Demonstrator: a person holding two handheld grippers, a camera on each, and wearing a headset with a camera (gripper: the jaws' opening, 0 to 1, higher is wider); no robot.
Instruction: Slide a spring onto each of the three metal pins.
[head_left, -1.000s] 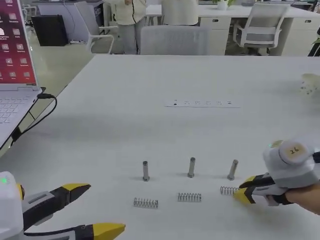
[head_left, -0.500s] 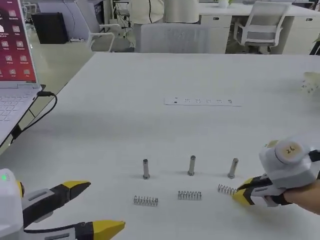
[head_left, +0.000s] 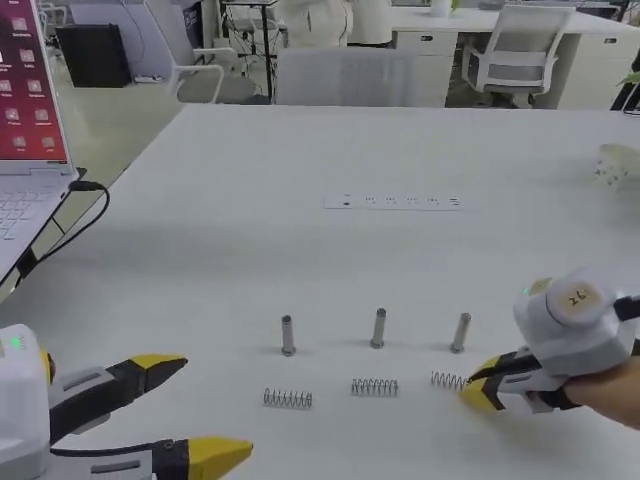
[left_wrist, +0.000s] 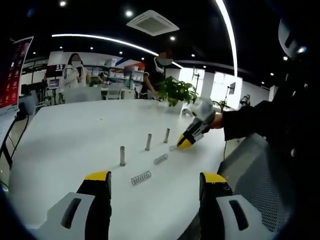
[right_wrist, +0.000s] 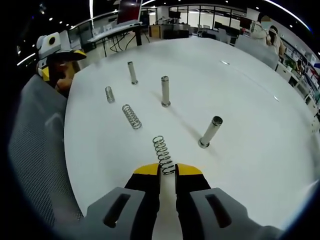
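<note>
The right spring lies flat on the table just before the right pin. Its long axis runs in line with the right gripper, whose jaws are pinched on its near end, and its free end points left toward the middle spring. The left gripper hovers at the near left with jaws wide apart. Spring and grippers sit as they did a second ago, and only the view has shifted.

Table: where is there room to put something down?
The table is bare between the socket strip and the three pins, and from the pins left to the laptop. It is crowded in front: springs, the right gripper shut on one spring, the open left gripper.
</note>
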